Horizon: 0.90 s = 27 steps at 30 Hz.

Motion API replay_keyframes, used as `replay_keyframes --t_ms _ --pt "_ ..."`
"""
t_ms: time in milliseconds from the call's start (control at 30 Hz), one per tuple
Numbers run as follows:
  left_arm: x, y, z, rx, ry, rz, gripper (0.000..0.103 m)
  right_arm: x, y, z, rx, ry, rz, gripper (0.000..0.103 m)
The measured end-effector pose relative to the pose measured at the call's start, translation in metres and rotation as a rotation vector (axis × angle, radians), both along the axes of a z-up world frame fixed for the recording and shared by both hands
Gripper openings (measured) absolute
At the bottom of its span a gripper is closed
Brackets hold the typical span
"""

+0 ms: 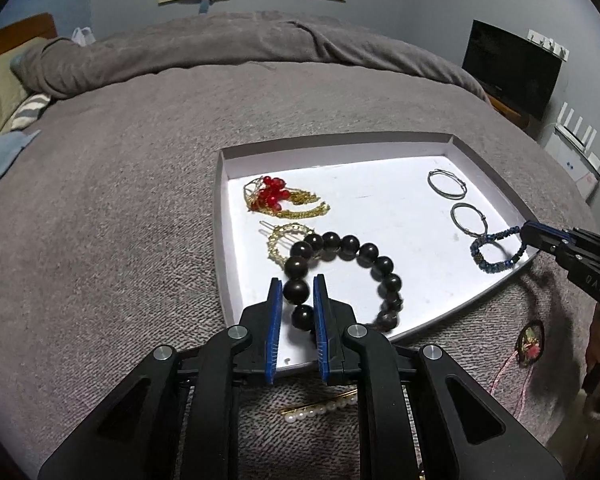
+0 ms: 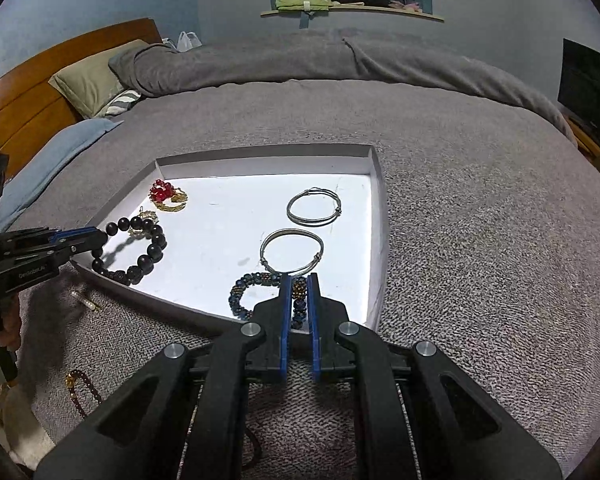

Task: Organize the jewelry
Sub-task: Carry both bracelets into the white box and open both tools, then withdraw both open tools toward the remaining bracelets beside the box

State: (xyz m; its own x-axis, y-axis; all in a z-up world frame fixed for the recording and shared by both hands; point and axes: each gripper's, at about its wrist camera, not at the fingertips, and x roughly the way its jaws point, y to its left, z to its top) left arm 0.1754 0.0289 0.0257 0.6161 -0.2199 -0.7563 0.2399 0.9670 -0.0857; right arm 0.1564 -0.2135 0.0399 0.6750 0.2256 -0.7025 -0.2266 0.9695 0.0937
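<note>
Left gripper (image 1: 297, 286): pinching the dark bead bracelet (image 1: 342, 276), one big bead squeezed between the blue pads near the tray's front-left edge. The rest of the loop hangs out to the right over the white tray floor; whether it touches down I can't tell.

Right gripper (image 2: 299, 285): pinching the blue beaded bracelet (image 2: 260, 292), pads clamped on the strand at the tray's front-right part, loop sticking out to the left.

Tray (image 1: 340, 150): shallow white box lid kind of thing, sitting on the grey blanket (image 1: 120, 220) on a bed.

Silver bangles: two of them in the right part of the tray, far bangle (image 2: 314, 208) and near bangle (image 2: 292, 251). The near one is just beside the blue bracelet.

Red bead piece (image 1: 274, 194): back-left of the tray, tangled with gold chain.

Gold ring clip (image 1: 284, 242): just in front of the red piece, the dark bracelet partly overlapping it.

Pearl hair clip (image 1: 320, 408): on the blanket outside the tray, right under the left gripper.

Brown bead string (image 2: 82, 390): also on the blanket, front-left of the tray, well apart from it.

Round pendant (image 1: 531, 340): on the blanket in front of the tray, with a thin pink cord.
</note>
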Motion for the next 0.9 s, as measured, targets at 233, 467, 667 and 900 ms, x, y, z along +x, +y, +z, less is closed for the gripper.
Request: replay_keyframes --t_ms 233,467,667,900 --pt "-0.008 0.002 0.010 -0.001 -0.029 0.007 0.032 -0.007 -0.001 0.008 0.006 -0.027 -0.001 0.009" --pt "-0.023 0.001 0.023 0.025 -0.071 0.001 0.037 -0.023 -0.002 0.022 0.002 -0.078 -0.010 0.051" --pt "-0.035 0.003 0.030 0.033 -0.094 0.011 0.052 -0.040 -0.006 0.034 0.005 -0.124 -0.021 0.079" --pt "-0.049 0.004 0.036 0.054 -0.115 0.025 0.066 -0.054 -0.012 0.042 0.028 -0.133 -0.024 0.090"
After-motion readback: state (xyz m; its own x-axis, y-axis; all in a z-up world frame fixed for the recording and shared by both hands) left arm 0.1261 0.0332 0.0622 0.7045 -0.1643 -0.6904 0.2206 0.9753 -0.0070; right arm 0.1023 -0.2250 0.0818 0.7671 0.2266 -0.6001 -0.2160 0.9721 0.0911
